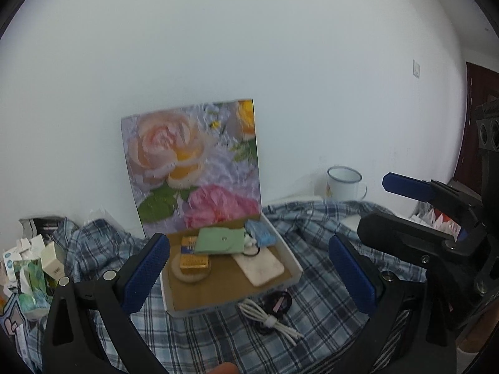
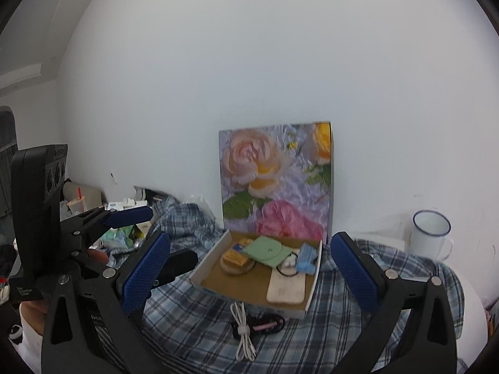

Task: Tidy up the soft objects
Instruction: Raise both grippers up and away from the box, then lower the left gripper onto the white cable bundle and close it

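Both claws I'm running are spread wide with nothing between the pads. The left gripper (image 1: 249, 268) hangs above the near edge of the cardboard box (image 1: 177, 307), which sits on the blue plaid cloth (image 1: 321, 240). The right gripper (image 2: 249, 269) is level with it, just to the right; from the left wrist view I see its blue finger (image 1: 405, 184) and black frame off to the side, well apart from the box.

Box contents, as I read them:
- green pouch (image 1: 220, 240) at the back centre, lying partly over a yellow packet (image 1: 194, 260)
- the packet rests on a round beige pad (image 1: 190, 275)
- light blue soft bundle (image 1: 261, 233) in the back right corner
- beige flat case (image 1: 259, 267) to the right front, a black hair tie (image 2: 288, 269) touching its far end

The box lid (image 1: 195, 168), printed with roses, stands upright against the wall.

On the cloth just in front of the box: 1 coiled white cable (image 1: 268, 319) lying over a black cable (image 1: 277, 302) with a pink band.

White enamel mug (image 1: 343, 182) stands at the back right, near the wall. Cartons and packets (image 1: 31, 268) are piled at the left edge; details too blurred to tell
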Motion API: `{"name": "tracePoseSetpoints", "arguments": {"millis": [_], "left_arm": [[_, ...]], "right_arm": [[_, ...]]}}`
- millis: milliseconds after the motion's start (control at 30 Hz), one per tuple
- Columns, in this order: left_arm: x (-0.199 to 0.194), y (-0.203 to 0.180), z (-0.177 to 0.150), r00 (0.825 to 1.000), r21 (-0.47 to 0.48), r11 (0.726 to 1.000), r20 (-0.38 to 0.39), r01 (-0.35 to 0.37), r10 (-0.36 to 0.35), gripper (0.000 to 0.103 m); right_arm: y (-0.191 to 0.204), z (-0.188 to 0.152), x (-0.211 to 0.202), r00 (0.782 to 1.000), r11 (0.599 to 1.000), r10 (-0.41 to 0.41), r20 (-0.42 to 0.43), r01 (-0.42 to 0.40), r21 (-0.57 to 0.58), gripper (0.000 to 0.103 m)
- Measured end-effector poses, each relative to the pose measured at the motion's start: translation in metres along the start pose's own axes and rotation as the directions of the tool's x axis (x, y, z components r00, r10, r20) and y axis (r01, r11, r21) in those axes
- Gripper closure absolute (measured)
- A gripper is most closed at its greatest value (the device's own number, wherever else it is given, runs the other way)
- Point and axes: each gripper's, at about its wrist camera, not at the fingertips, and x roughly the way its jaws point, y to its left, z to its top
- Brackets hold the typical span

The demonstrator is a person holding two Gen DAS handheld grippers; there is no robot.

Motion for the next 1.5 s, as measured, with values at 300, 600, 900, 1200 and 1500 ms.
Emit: {"name": "tracePoseSetpoints", "arguments": {"millis": [300,600,900,1200,1500], "left_arm": [[0.024,-0.002,-0.027,0.998,0.003,1.000,-0.062,0.006,-0.006,0.000],[0.047,0.003,-0.056,0.990,-0.011,1.000,-0.136,0.016,-0.018,0.000],[0.068,0.015,-0.079,0.979,-0.047,0.999,-0.200,0.019,-0.028,0.000],[0.096,0.024,-0.111,0.959,-0.092,0.994,-0.271,0.060,-0.083,0.000],[0.114,0.020,-0.127,0.931,-0.131,0.982,-0.322,0.136,-0.172,0.014]], "right_arm": [[-0.010,-0.027,0.017,0.998,1.000,0.003,-0.056,-0.001,0.031,0.000],[-0.015,-0.052,0.036,0.994,0.999,-0.003,-0.106,0.007,0.036,0.000],[-0.020,-0.073,0.054,0.989,0.999,-0.013,-0.149,0.018,0.032,0.000],[-0.037,-0.099,0.066,0.984,0.994,-0.042,-0.174,0.060,0.097,0.000],[-0.056,-0.114,0.079,0.970,0.978,-0.084,-0.228,0.124,0.167,0.000]]}}
